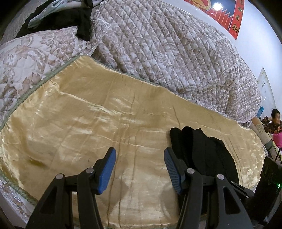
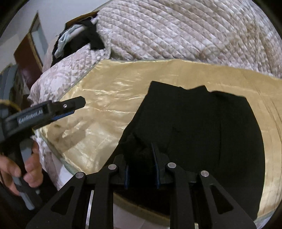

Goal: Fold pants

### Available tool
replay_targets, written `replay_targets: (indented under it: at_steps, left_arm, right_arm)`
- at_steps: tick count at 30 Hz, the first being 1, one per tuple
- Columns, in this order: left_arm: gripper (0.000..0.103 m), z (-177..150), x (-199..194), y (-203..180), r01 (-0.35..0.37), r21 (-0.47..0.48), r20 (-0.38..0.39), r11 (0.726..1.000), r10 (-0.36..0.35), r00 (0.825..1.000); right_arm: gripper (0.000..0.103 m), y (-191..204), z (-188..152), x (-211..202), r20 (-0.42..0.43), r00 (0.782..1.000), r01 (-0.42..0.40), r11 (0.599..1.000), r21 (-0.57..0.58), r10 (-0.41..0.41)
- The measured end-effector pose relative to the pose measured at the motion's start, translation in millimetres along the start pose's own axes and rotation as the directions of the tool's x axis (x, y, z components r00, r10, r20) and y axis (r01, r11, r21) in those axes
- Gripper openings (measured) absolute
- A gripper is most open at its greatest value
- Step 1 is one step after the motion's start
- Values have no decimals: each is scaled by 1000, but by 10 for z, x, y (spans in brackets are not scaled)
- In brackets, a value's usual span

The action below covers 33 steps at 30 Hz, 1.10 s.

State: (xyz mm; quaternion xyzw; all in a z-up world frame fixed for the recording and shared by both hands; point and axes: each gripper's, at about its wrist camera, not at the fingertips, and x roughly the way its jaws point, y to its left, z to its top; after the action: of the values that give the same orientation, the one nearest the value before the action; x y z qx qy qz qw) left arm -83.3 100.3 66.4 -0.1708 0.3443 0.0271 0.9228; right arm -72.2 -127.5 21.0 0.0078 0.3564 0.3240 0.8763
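Spread across the right side of a shiny gold cloth (image 2: 109, 98) lie black pants (image 2: 199, 123), partly folded into a broad dark slab with an uneven far edge. In the right wrist view they fill most of the middle and right of the picture, reaching from mid-cloth down to the near edge.

At the near left corner of the pants, a bunched wad of black fabric sits between the blue-padded fingers of the right gripper (image 2: 141, 169). Its jaws stand narrowly apart with the fabric wedged in the gap, pinching it.

Off to the left, the left gripper (image 2: 77, 105) hovers over bare gold cloth, well apart from the pants, held by a bare hand (image 2: 23, 169) wrapped round its grey handle. Its own camera shows the left gripper (image 1: 140, 169) with jaws wide apart and nothing between them, only gold cloth beneath, and the pants (image 1: 199, 151) just beside its right finger.

Behind the gold cloth, a quilted bedspread (image 1: 167, 52) printed with pale brown flowers is heaped up high. Farther back on the left lies a pile of dark and pale blue clothing (image 1: 58, 19).

A red paper banner (image 1: 227, 15) hangs on the white wall, and a seated person (image 1: 274, 123) appears at the far right edge.
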Motion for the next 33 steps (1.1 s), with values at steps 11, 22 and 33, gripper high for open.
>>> replay_targets:
  at_steps: [11,22,33]
  left_arm:
    - [59,-17,45,-76,9,23,0,1000,-9,1000]
    - [59,-44,149,-638,145,118,-42,982,-140,989]
    - [59,211,630,-1353,244,250,-118,937,-220,968]
  right_arm:
    - [52,18,74,-627,166,970,-173,984,-43,178]
    - [24,-701,-234,-523,64,998,-31,983,182,19]
    - [24,-1343,545,-278,-5,996,92,984,154,-92]
